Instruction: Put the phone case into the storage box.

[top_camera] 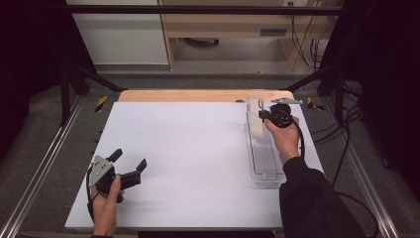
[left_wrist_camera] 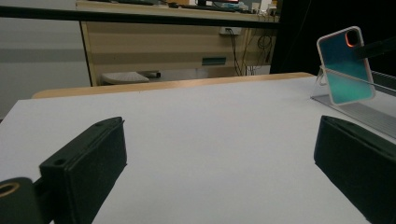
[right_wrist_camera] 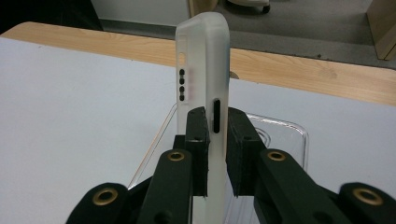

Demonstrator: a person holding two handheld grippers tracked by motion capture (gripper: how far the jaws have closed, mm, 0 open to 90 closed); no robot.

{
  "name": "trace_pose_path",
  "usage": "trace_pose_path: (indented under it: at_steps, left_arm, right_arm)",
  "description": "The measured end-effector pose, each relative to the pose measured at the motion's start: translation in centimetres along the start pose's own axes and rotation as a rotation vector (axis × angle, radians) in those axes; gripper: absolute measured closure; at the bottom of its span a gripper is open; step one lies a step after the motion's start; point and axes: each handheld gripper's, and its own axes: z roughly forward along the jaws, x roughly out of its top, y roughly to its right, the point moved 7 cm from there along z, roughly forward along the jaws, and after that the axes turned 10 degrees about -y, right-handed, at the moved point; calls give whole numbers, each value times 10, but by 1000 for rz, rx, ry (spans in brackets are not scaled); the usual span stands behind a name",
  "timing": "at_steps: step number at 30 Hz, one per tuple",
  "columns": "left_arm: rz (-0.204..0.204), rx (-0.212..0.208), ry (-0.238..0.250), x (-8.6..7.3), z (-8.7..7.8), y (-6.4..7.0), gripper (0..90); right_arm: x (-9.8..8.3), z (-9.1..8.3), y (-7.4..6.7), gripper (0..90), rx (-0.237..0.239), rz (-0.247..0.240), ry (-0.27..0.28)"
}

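Your right tool is clamped on the thin edges of a phone case, holding it upright over the far end of the clear tray by the desk's far right corner. Left tool sits wide and holding nothing near the near left corner.

Risks as I read them: the grip is narrow, on a frosted, likely slick shell, so any twist could pivot it out of the jaws. A hard squeeze may flex the case. Lower it crooked and it may catch the tray wall and shift the tray.
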Motion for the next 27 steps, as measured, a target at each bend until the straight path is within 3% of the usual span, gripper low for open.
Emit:
trace_pose_path:
  at_steps: [27]
  left_arm:
    - [-7,9,5,1,-2,-3,21]
  right_arm:
    - [0,2,4,755,-26,10,-35]
